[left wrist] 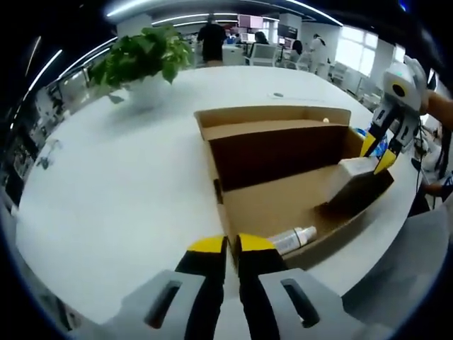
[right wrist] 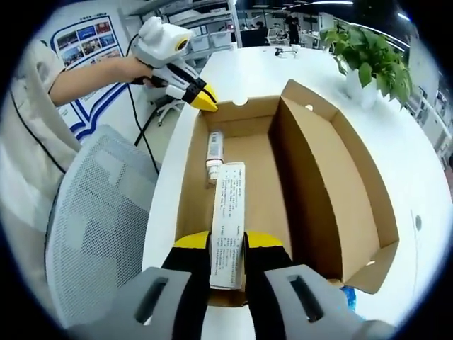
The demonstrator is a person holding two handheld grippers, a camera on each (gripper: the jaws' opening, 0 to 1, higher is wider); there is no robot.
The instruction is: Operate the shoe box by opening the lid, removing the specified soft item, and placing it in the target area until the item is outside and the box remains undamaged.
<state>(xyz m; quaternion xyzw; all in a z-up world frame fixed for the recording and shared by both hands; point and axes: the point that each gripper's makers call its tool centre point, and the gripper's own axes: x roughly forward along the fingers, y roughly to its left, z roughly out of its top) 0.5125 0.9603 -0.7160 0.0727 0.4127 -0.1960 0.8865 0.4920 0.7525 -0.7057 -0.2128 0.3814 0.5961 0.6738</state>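
An open cardboard shoe box (left wrist: 262, 205) lies on the white table, its lid (left wrist: 279, 145) folded back and standing up. Held low inside the box is a long white printed carton (right wrist: 228, 219), with my right gripper (right wrist: 228, 244) shut on its near end. The left gripper view has that gripper (left wrist: 377, 157) on the carton (left wrist: 354, 170) at the box's right end. A white bottle (right wrist: 214, 150) lies on the box floor beyond the carton. My left gripper (left wrist: 232, 244) is shut and empty, just outside the box's near wall beside the bottle (left wrist: 294, 239).
A potted plant (left wrist: 145, 57) stands on the round white table (left wrist: 127, 184) behind the box. A grey mesh chair (right wrist: 99, 212) sits beside the table edge, and a person's arm (right wrist: 92, 78) holds the left gripper (right wrist: 204, 100). A blue object (right wrist: 350, 294) lies under the lid's corner.
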